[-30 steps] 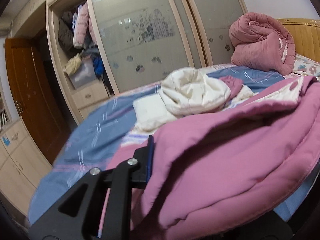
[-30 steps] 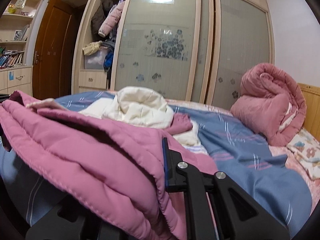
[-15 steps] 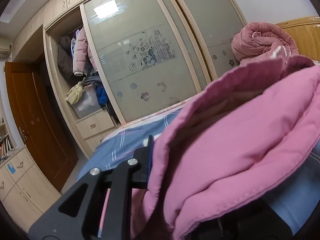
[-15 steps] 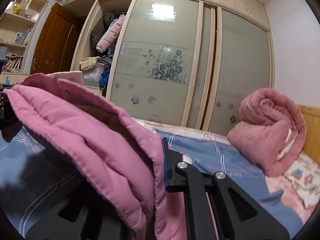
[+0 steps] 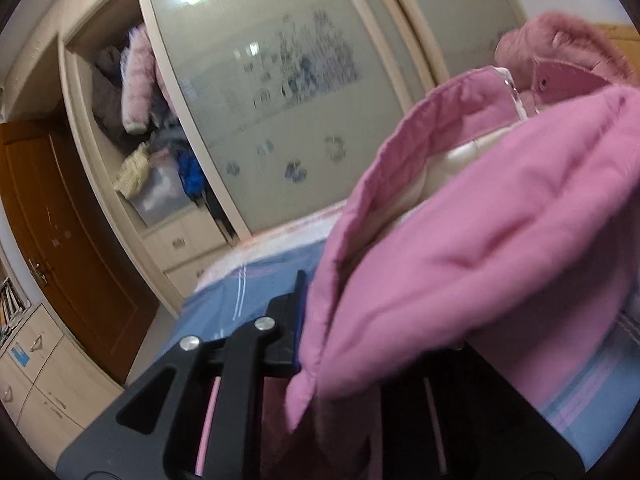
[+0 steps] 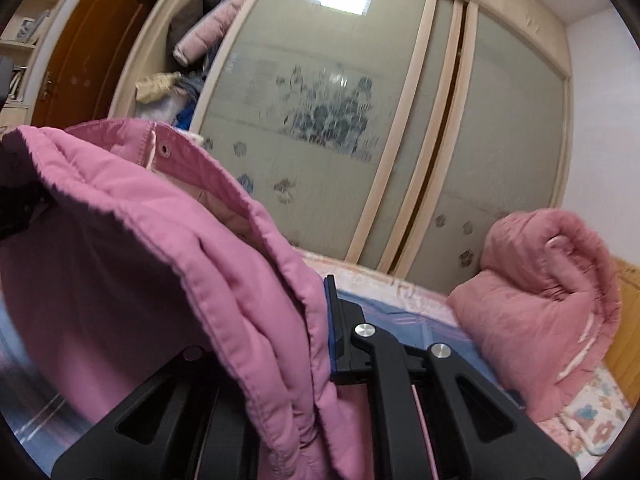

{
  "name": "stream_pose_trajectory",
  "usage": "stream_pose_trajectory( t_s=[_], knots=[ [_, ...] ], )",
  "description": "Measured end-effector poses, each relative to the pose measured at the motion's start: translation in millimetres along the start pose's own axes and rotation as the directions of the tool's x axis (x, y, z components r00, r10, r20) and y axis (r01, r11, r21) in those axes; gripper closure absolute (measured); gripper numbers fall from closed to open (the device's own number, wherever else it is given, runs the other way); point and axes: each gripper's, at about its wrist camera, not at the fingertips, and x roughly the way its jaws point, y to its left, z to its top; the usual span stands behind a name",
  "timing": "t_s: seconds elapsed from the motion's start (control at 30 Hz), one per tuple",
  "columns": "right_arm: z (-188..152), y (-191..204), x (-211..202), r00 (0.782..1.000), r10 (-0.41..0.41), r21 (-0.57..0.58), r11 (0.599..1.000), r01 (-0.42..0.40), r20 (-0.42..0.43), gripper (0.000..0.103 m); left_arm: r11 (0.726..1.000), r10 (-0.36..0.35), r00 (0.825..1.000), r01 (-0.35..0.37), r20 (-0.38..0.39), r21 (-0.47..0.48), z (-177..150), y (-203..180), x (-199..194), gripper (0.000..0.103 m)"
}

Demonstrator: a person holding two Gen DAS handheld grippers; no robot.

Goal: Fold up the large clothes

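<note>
Change: a second ago my pink padded jacket (image 5: 460,264) lay low over the bed (image 5: 240,300); now it is lifted, and it hides the cream garment.
Left claw (image 5: 316,320): clamped shut on the jacket's hem edge.
Right claw (image 6: 316,332): clamped shut on the opposite bunched edge (image 6: 280,320).
Jacket position: slung between both claws, above the blue sheet.
Handling: I judge it soft, bulky and light; the smooth shell may slip, so I grip through the stitched seams.
Far: rolled pink quilt (image 6: 548,304), wardrobe doors (image 6: 320,120).
</note>
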Motion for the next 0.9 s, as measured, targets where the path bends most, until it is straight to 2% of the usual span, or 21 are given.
stream_pose_trajectory(
  t_s=[0.2,0.3,0.37,0.4,0.47,0.5,0.53,0.67,0.73,0.77,0.83,0.9],
  knots=[
    [-20,6,105,0.983,0.061,0.067,0.997,-0.050,-0.175,0.095,0.997,0.009,0.989,0.002,-0.150,0.073,-17,-18,109,0.086],
    [-41,13,141,0.967,0.075,0.081,0.995,-0.057,-0.245,0.093,0.994,0.023,0.985,-0.005,-0.170,0.109,-33,-32,138,0.081],
    [-56,20,155,0.962,0.069,0.070,0.996,-0.052,-0.265,0.087,0.988,0.047,0.986,-0.022,-0.159,0.152,-46,-47,152,0.084],
    [-58,21,157,0.961,0.064,0.068,0.997,-0.048,-0.268,0.078,0.985,0.058,0.987,-0.032,-0.152,0.168,-52,-54,156,0.085],
    [-64,24,156,0.966,0.048,0.078,0.997,-0.028,-0.254,0.051,0.982,0.076,0.988,-0.050,-0.137,0.185,-60,-62,159,0.089],
    [-64,22,155,0.967,0.044,0.093,0.995,-0.021,-0.249,0.023,0.981,0.084,0.988,-0.059,-0.129,0.187,-63,-65,159,0.090],
    [-63,20,153,0.970,0.040,0.109,0.994,-0.014,-0.240,0.015,0.980,0.088,0.988,-0.063,-0.125,0.188,-66,-67,161,0.090],
    [-40,-16,93,0.998,0.003,0.259,0.966,0.014,-0.065,0.013,0.986,0.072,0.989,-0.052,-0.126,0.157,-72,-63,162,0.090],
    [-37,-28,59,1.000,-0.024,0.342,0.940,0.015,0.021,0.001,0.989,0.063,0.990,-0.044,-0.129,0.145,-70,-62,165,0.090],
    [-39,-30,40,0.998,-0.025,0.383,0.924,0.000,0.061,0.001,0.988,0.065,0.990,-0.046,-0.129,0.146,-70,-62,165,0.090],
    [-47,-22,28,0.999,0.037,0.392,0.919,-0.048,0.036,0.001,0.988,0.066,0.990,-0.048,-0.128,0.146,-71,-60,165,0.090],
    [-56,-5,39,0.994,0.095,0.365,0.928,-0.073,-0.044,0.001,0.988,0.069,0.990,-0.051,-0.123,0.145,-70,-56,166,0.090]
  ],
)
